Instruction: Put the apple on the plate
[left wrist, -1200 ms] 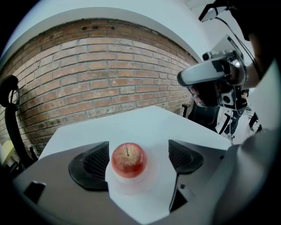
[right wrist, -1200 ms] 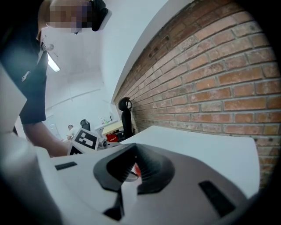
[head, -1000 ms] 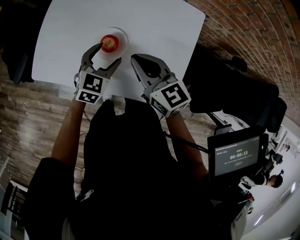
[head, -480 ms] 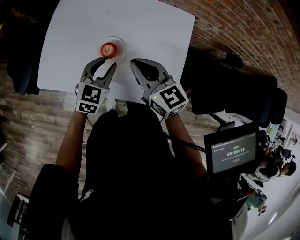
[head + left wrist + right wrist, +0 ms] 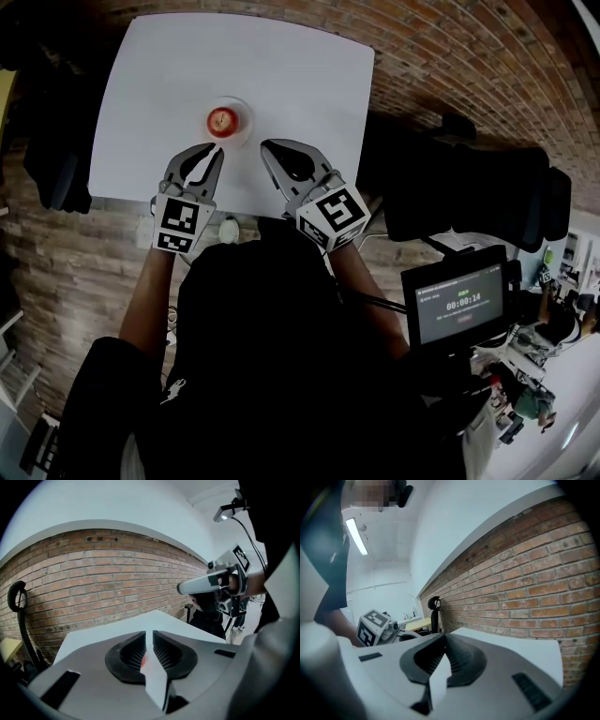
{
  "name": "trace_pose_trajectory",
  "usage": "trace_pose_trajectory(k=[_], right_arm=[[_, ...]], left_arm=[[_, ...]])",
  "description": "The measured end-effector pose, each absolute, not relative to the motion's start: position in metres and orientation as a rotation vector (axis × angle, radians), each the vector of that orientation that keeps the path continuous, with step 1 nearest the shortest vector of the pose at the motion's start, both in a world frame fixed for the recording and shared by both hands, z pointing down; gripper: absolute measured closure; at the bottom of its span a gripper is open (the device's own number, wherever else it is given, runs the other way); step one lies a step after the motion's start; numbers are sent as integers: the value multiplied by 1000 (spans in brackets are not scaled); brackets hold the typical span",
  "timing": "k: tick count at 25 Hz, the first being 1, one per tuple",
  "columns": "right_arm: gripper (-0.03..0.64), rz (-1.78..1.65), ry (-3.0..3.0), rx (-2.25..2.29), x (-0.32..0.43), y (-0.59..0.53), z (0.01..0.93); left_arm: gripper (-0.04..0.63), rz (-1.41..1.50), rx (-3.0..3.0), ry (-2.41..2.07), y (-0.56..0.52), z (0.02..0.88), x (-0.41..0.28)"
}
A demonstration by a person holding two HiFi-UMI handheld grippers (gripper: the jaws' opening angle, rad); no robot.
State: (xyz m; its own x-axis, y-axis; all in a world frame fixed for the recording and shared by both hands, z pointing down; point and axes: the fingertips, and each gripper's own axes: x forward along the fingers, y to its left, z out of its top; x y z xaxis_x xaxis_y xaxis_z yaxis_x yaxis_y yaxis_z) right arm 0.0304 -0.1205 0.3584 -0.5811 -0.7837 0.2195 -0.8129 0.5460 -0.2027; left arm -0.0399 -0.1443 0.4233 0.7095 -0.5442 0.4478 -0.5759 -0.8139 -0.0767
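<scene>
A: Left gripper [image 5: 214,150], what was its state?
B: Jaws had just been closing and were nearly together, only a thin slit left. Nothing between them. The red sliver showing through the slit in the left gripper view was the apple [image 5: 222,120] farther off, not a held thing.
A: And a second earlier?
B: Jaws stood wide, tips flanking the apple at the plate's near edge. Since then the gripper let go and pulled back toward the person. Its tips were now short of the plate [image 5: 242,111], not touching it.
A: Right gripper [image 5: 267,145]?
B: Jaws together, empty, both before and now. It hung over the near part of the white table [image 5: 300,66], beside the left one, clear of the plate.
A: Where was the apple?
B: Upright on the small white plate, about centred, free of both tools.
A: So what's the task status?
B: I'd judge the placing done: the release and retreat read as the closing step. Nothing left but to clear the hands away.
</scene>
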Motion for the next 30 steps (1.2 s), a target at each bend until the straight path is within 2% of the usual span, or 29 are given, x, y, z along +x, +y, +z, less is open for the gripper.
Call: trace_pose_trajectory(k=[6,30], right_arm=[[614,413,-2668,1400,34,-112,354],[614,368,-2627,1464,26,-109,336]], left_arm=[[588,689,2848,-934,-137,415,-41],[589,630,2850,-868,-137,406,-59]])
